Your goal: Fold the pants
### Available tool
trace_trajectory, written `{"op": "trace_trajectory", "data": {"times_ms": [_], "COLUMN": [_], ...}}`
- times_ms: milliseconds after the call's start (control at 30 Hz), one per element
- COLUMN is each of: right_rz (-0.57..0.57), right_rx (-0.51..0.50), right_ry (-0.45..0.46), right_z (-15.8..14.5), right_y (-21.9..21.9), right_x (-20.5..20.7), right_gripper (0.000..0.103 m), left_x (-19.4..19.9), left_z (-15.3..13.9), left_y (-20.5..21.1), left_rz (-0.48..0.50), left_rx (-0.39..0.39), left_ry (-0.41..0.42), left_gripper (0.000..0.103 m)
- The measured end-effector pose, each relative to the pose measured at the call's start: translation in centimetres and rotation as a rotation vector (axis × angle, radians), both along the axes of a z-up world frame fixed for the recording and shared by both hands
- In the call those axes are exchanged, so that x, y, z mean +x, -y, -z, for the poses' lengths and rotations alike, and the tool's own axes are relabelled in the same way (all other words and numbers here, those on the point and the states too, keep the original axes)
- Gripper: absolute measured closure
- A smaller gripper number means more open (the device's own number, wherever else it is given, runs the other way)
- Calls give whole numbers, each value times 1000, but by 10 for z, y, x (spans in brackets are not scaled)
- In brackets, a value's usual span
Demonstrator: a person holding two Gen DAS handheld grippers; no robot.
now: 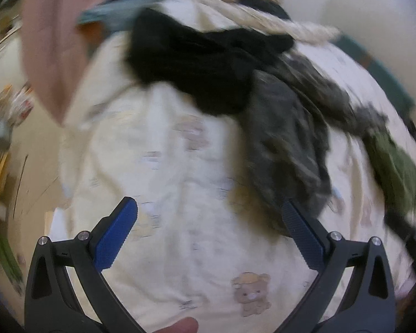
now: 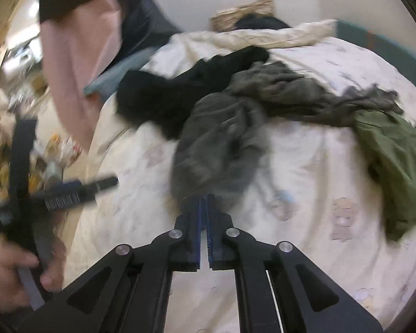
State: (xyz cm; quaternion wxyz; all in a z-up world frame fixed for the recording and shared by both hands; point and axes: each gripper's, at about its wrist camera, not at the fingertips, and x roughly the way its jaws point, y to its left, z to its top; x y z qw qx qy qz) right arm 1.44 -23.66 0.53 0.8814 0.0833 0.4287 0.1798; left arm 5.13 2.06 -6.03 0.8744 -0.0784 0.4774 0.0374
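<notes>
- right gripper [image 2: 206,202] at bottom centre of the right wrist view: its blue pads are nearly together with only a thin slit between them, and the near edge of the grey pants [image 2: 222,144] sits right at the tips; blur hides whether cloth is pinched, so i cannot tell if it grips them.
- left gripper [image 1: 208,216] at the bottom of the left wrist view: fingers spread wide, nothing between them, only the pale bear-print bedspread [image 1: 180,249] under the gap.
- the grey pants lie just above and right of the left gripper's right finger in that view [image 1: 285,144]; the right gripper looks the nearer of the two.
- their long axis runs from the near centre up and out toward the right of the frame, crumpled, not laid flat.
- black garment [image 2: 163,94] overlaps the pants' far end, up and left of them.
- green garment [image 2: 396,161] lies at the right edge, touching the pants' far tail.
- farthest, at top centre, a woven basket [image 2: 244,11] holds something dark; what it is cannot be made out.
- the hand [image 2: 11,272] holding the left gripper shows at lower left.
</notes>
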Motion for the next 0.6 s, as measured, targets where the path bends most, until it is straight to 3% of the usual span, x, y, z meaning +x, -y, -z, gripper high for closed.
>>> {"op": "trace_trajectory", "data": {"times_ms": [67, 100, 133, 200, 333, 433, 533, 600], "right_rz": [56, 104, 156, 268, 367, 429, 452, 451], "right_rx": [3, 14, 30, 64, 121, 181, 246, 259], "right_ry": [-6, 0, 11, 20, -64, -124, -185, -207], "right_z": [-1, -3, -4, -7, 2, 14, 23, 24], "right_y": [17, 30, 42, 74, 119, 146, 158, 160], "right_x": [6, 7, 6, 8, 8, 9, 8, 9], "right_gripper": [61, 25, 4, 1, 1, 1, 1, 1], "left_x": [19, 29, 45, 63, 103, 139, 163, 174], "left_z": [10, 17, 29, 43, 72, 101, 127, 135], "left_y": [20, 30, 45, 64, 103, 141, 159, 163], "left_rz": [42, 61, 88, 117, 136, 187, 182, 190], "left_rx": [-36, -49, -59, -66, -21, 108, 251, 283], "left_ry": [-36, -65, -115, -147, -194, -262, -275, -263], "left_gripper": [0, 0, 0, 0, 0, 0, 0, 6]}}
